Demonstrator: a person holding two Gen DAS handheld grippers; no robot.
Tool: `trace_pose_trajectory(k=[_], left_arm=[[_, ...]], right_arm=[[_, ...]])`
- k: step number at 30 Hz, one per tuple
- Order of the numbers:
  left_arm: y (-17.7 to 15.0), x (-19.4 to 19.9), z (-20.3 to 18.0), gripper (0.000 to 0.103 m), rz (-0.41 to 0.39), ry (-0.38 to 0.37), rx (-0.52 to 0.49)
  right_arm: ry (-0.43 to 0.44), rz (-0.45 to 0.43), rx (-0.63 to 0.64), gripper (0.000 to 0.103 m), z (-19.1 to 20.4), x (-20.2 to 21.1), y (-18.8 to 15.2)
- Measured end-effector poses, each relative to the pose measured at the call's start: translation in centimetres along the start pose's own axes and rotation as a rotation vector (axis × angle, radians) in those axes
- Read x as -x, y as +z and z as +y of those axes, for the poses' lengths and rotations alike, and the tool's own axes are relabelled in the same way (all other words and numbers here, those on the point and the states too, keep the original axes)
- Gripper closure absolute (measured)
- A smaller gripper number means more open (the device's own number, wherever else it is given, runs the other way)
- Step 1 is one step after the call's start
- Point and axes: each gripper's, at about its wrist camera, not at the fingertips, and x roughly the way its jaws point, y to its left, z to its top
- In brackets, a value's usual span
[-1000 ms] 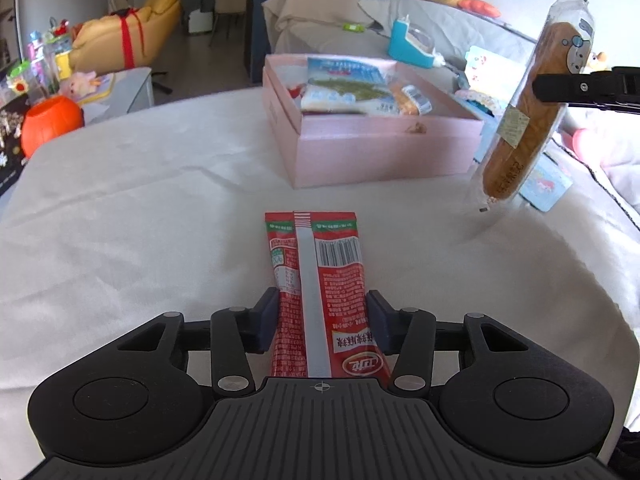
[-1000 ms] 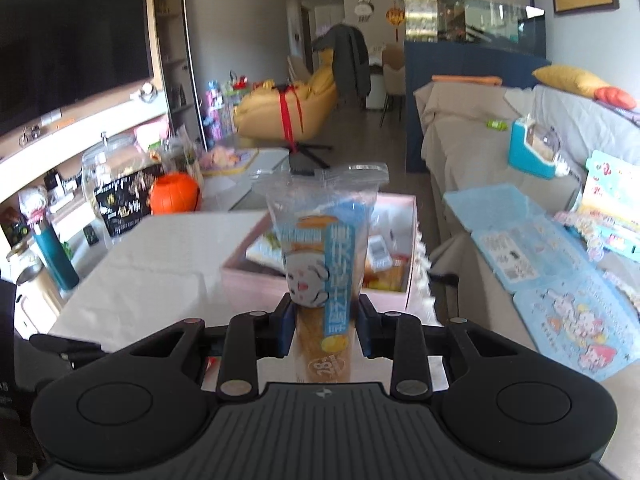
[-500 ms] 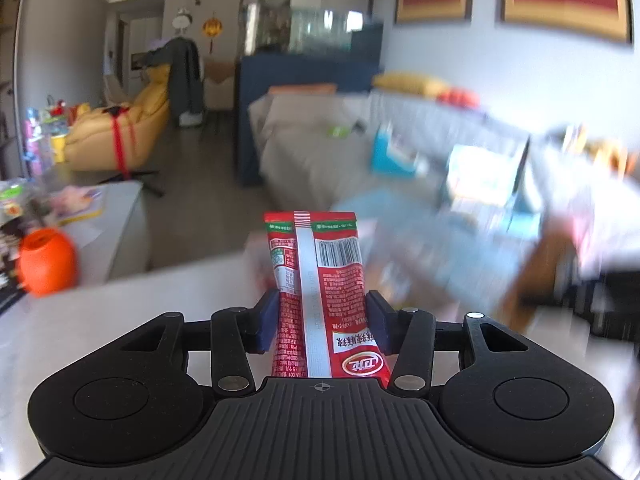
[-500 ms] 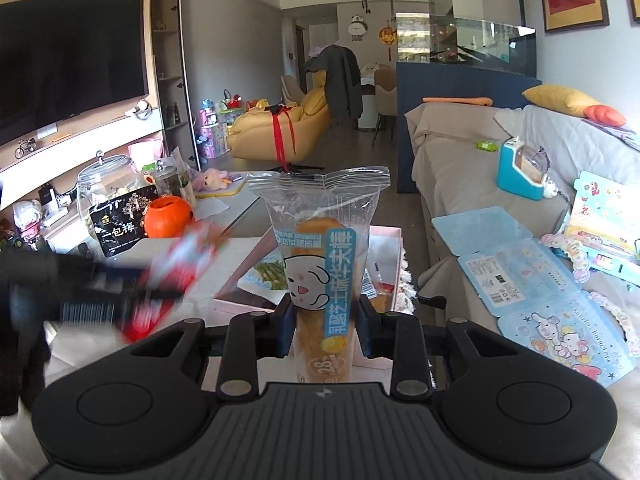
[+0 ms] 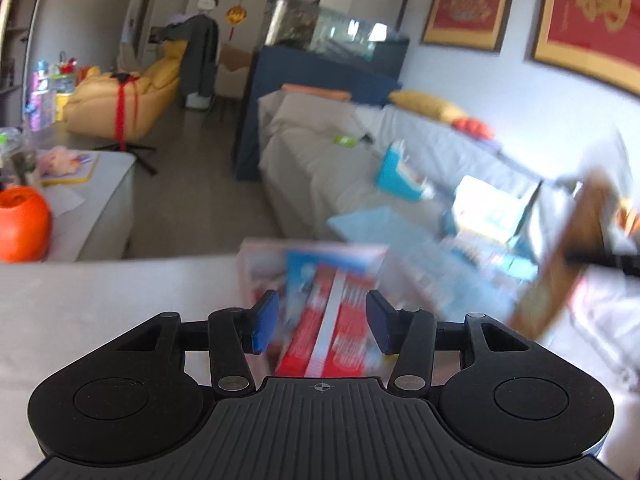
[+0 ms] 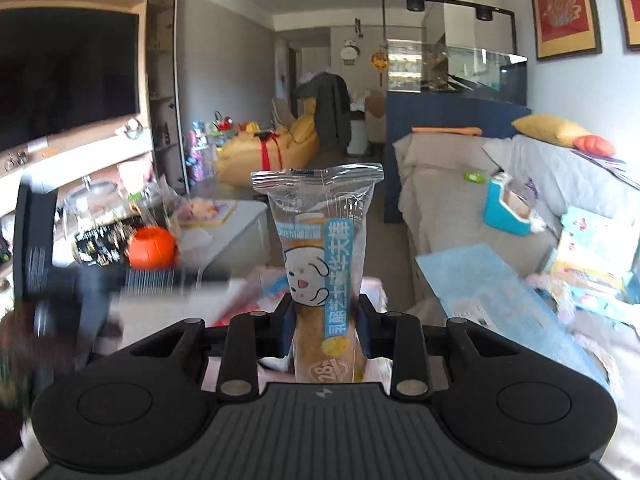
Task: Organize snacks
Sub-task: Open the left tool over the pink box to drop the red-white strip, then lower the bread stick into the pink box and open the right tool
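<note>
The right tool point(image 6: 323, 326) is clenched on a clear-wrapped bread stick point(image 6: 320, 280), held upright above the table point(image 5: 100, 300). The left tool point(image 5: 322, 322) stands released, its blue pads clear of the blurred red snack packet point(image 5: 332, 332) seen between them, over the pink box point(image 5: 256, 276)

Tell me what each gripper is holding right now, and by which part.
The right gripper clamps the bread packet near its lower end. The left gripper holds nothing: its pads stand clear of the blurred red packet between them.
</note>
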Motion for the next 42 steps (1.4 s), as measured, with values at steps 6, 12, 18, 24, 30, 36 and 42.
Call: trace_pose_trajectory(k=[6,12,18,24,30,36,42], left_arm=[[-3.3,0.5,-0.5,0.05,0.092,0.077,-0.068],[-4.0,0.8,-0.1,0.05,0.108,0.074,-0.072],[-3.6,0.8,-0.2,0.05,0.104,0.067,-0.072],[-3.5,0.6,-0.7,0.05,0.107,0.071,-0.09],[-2.7,0.0,-0.9,0.05,0.095,0.068,-0.094],[-0.7,-3.1,-2.3,0.051,0.093,0.029,-0.151],[-0.2,-7.9,-2.5,0.062,0.108,0.105,-0.199]], right_arm=[[0.032,0.117,-0.052,0.073,0.3,-7.6,2.3],[0.06,0.359,-0.166,0.073,-0.3,-17.0,-1.1],[0.056,0.354,-0.168,0.072,-0.5,-17.7,-2.6],[-0.023,0.215,-0.082,0.059,-0.2,-15.3,-0.7],[-0.145,0.247,-0.071,0.093,-1.5,-17.6,0.3],[-0.117,0.369,-0.179,0.095,-4.2,-23.8,-1.2],[-0.078,0.287,-0.167,0.094,-4.3,-19.2,-0.9]])
